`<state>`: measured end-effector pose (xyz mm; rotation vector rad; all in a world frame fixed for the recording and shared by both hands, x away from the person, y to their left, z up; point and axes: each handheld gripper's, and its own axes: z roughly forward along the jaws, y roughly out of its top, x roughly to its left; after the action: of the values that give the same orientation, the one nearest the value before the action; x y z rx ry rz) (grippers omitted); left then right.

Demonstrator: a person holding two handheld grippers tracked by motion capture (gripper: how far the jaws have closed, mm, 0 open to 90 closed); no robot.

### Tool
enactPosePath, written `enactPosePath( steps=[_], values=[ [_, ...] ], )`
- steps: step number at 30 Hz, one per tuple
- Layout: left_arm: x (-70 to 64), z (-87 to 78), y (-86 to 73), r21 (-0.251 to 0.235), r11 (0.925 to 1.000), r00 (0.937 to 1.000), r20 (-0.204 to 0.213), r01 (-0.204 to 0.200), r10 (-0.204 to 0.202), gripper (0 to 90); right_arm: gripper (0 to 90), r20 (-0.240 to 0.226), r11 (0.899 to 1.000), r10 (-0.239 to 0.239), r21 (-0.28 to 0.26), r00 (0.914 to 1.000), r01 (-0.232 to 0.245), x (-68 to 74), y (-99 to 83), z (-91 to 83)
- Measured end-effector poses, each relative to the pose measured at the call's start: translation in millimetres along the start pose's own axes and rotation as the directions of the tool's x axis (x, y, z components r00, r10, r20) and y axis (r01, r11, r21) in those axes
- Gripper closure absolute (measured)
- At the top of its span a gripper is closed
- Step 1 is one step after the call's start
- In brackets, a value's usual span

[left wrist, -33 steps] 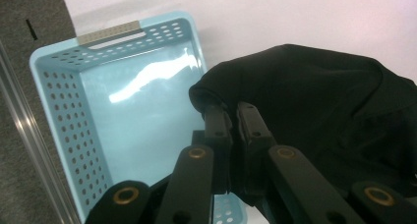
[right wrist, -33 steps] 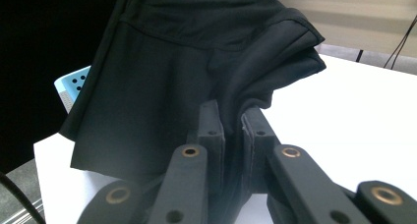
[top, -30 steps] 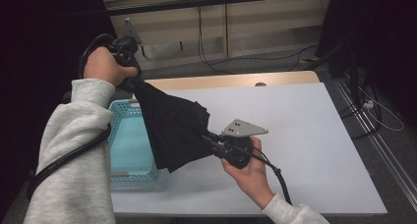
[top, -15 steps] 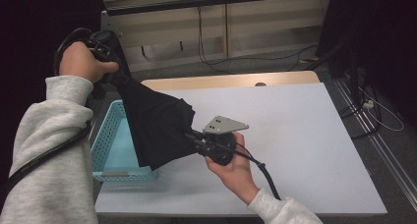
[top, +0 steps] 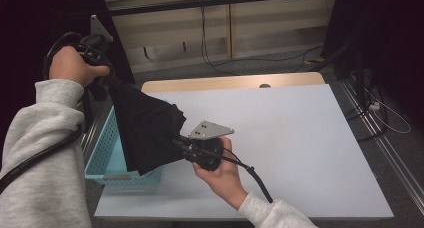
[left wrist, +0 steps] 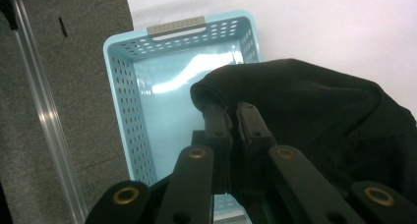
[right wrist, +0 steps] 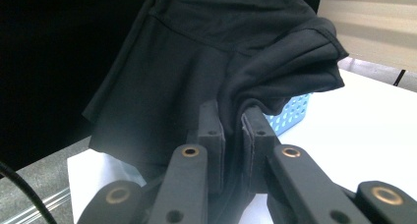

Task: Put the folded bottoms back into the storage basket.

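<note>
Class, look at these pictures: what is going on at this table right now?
A person holds a black garment stretched between two handheld grippers. The left gripper pinches one edge, raised up beyond the table's far left corner. The right gripper grips another edge low over the table. The cloth hangs above a light blue perforated basket, whose visible floor looks bare.

Black cloth (right wrist: 216, 52) pinched in the right gripper (right wrist: 231, 128)
Jaws closed on a fold; cloth hangs above the white table (right wrist: 364, 130), blue basket (right wrist: 292, 111) just behind

A lab or test room: a bare white surface (top: 280, 138), black curtains (top: 385, 33), loose cables (top: 380, 113) across grey carpet (top: 280, 63).
</note>
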<state>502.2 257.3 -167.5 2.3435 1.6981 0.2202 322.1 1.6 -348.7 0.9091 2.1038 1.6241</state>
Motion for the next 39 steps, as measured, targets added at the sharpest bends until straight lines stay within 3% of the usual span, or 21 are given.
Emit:
enactPosePath(
  steps=[13,22,29,39],
  values=[
    [26.0,18.4,-3.8,0.007,0.9998,0.9999,0.001,0.017,-0.017,85.2,81.7,-0.013,1.000,0.007,0.010,0.9999,-0.007,5.5,-6.0,19.0],
    [36.2,29.4,-4.9,0.007,0.9997,0.9997,-0.010,0.023,-0.022,85.2,81.7,-0.023,1.000,-0.002,0.023,0.9997,0.003,11.0,-7.3,29.6],
    [39.8,31.9,-6.7,0.007,0.9998,0.9998,-0.010,0.018,-0.017,85.2,81.7,-0.031,0.999,-0.007,0.036,0.9995,0.008,15.6,-7.8,37.2],
    [58.1,36.6,-13.7,-0.010,0.9993,0.9993,-0.007,0.037,-0.037,85.3,81.7,-0.053,0.999,-0.015,0.039,0.9985,0.017,25.7,-6.5,48.9]
  ],
)
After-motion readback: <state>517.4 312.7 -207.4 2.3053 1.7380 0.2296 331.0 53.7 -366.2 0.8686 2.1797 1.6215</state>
